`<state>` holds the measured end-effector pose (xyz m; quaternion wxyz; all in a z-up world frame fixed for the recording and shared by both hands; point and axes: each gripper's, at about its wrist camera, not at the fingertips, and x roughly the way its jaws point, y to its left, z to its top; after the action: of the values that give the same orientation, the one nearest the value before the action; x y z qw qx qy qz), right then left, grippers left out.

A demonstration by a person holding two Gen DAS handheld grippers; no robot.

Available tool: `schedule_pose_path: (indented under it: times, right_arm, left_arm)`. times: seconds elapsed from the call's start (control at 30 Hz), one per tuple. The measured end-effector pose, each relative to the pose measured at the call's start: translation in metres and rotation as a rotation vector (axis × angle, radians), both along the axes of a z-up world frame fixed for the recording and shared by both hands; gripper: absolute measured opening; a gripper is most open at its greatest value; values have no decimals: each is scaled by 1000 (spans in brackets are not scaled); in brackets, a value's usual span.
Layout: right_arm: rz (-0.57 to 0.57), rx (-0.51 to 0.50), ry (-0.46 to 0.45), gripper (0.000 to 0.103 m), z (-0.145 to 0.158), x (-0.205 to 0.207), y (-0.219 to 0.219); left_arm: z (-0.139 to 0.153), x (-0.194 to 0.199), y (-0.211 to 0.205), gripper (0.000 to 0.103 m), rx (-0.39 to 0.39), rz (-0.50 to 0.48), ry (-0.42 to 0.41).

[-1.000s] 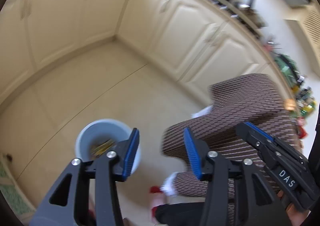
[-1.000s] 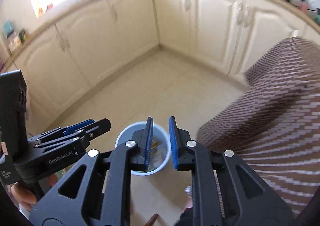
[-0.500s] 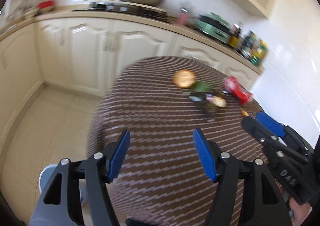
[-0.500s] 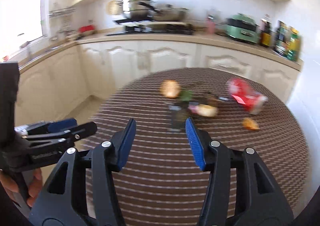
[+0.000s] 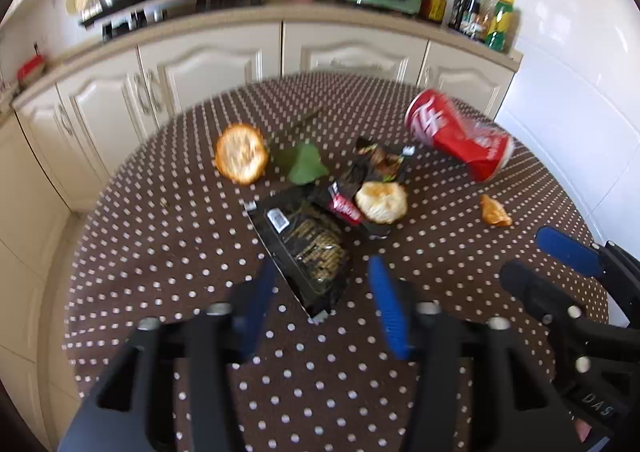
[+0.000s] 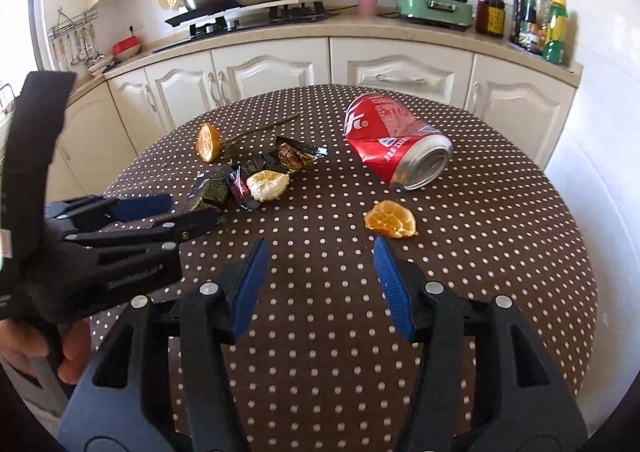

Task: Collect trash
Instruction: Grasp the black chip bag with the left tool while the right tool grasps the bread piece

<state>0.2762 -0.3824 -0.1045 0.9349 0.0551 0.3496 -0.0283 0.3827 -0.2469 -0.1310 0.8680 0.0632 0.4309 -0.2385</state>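
Moved: I swung both tools from the floor bin up over the bench (image 6: 500,212).
Left tool (image 5: 320,302): closing a bit, holds nothing.
Right tool (image 6: 318,284): opening, holds nothing.
Trash: wrapper (image 5: 308,248) below my left tool, peel (image 6: 390,225) by my right.
Next: I think I grab them.

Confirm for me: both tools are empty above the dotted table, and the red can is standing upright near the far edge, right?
Not quite. The red can is not upright: it lies crushed on its side on the dotted table, open end toward the camera, as the right wrist view shows. The rest holds: the left tool and right tool are both empty above the table.
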Motion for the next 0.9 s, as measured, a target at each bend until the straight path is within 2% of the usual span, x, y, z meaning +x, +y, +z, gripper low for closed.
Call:
schedule_pose_path:
  times: [0.1,0.17,0.27,0.53,0.57,0.6,0.73,0.9]
  right_arm:
    - [26,10,10,54,0,15,2]
    - [47,19,21,54,-1,26,5]
    - [84,43,38,54,-1,48,12]
    - [95,34,92,54,-15,96,27]
    - [92,32,94,41,-17,99,28]
    - [89,22,113,35,-20,103,29]
    - [73,10,105,33,-19,97,28]
    - [45,-38,51,33,-8,67,35]
  left_arm:
    - [-2,5,10,21,-36,-4,20]
    - [0,1,19,17,-32,11,-4]
    - [0,-4,33,15,-52,10,-3]
    - [4,-13,64,15,-91,45,-30]
    - [4,-12,67,15,-102,50,-29]
    - [6,-11,69,15,-108,53,-28]
    - [11,-12,84,14,-134,69,-38]
    - [17,-20,109,14,-164,89,-51]
